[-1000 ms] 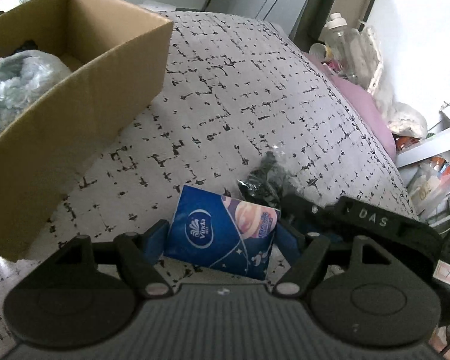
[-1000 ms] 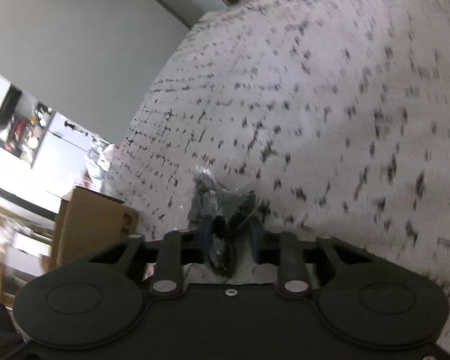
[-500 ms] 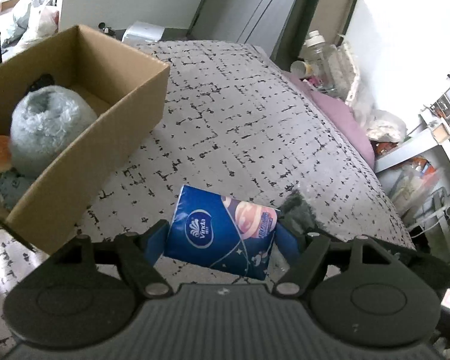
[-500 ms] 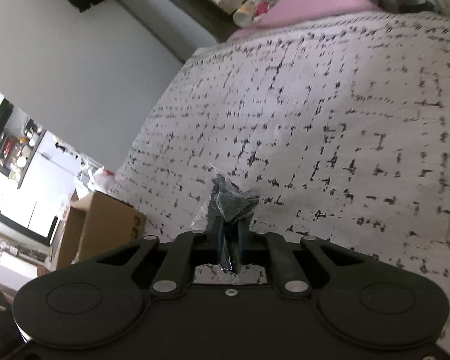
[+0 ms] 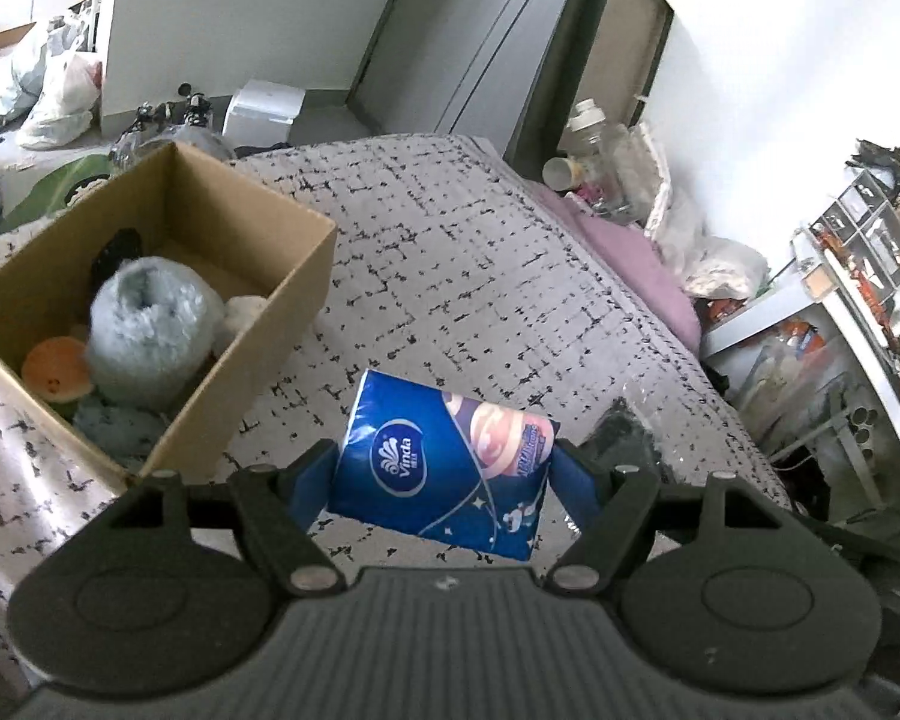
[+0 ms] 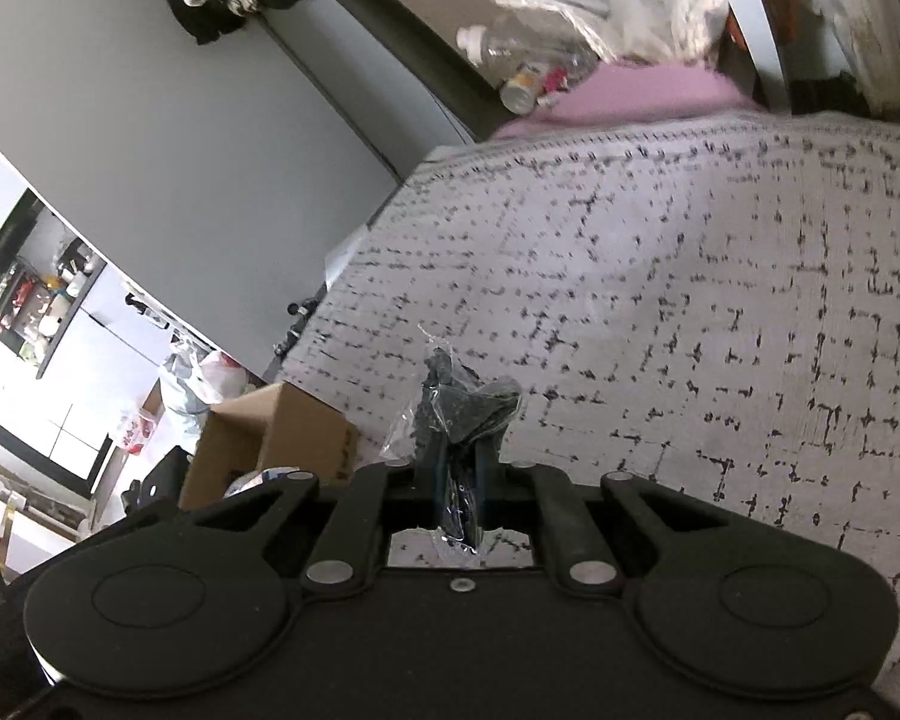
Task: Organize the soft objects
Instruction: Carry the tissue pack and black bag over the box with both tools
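My left gripper point(image 5: 444, 474) is shut on a blue Vinda tissue pack point(image 5: 444, 462) and holds it above the bed, just right of an open cardboard box point(image 5: 258, 324). The box holds a grey fuzzy ball point(image 5: 150, 324), an orange plush point(image 5: 57, 369) and other soft items. My right gripper point(image 6: 459, 468) is shut on a dark item in a clear plastic bag point(image 6: 462, 414), lifted above the bed. That bag also shows in the left wrist view point(image 5: 624, 438), to the right of the tissue pack. The box appears in the right wrist view point(image 6: 270, 438) at lower left.
The bed has a grey cover with black dashes point(image 5: 462, 276). A pink pillow point(image 5: 630, 264) and bottles point(image 5: 588, 144) lie at its far end. Cluttered shelves point(image 5: 858, 312) stand to the right. Bags point(image 5: 60, 90) lie on the floor beyond the box.
Both grippers have risen from the bed with their loads. The right gripper closed tight on the bagged item. The box interior has come into the left wrist view.
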`<action>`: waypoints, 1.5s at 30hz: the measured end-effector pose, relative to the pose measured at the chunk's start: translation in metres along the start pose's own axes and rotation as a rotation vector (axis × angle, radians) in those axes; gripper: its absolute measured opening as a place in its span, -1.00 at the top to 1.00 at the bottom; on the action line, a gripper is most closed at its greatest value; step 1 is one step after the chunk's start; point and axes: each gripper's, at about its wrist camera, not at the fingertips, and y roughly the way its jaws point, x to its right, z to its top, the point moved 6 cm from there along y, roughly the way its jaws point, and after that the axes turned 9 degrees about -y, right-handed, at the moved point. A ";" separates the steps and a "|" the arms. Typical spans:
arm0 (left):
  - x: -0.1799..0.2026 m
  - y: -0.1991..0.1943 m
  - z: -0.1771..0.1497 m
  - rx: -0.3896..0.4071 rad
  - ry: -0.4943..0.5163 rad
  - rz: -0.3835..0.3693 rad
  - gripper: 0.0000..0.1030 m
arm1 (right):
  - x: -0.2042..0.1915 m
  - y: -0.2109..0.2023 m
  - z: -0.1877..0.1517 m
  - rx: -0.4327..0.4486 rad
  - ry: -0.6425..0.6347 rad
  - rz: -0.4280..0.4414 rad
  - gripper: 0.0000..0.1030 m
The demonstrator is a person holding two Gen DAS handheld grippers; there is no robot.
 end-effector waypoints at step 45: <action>-0.072 -0.070 0.118 0.180 0.003 -0.075 -0.46 | -0.140 0.021 0.020 -0.011 -0.167 0.077 0.83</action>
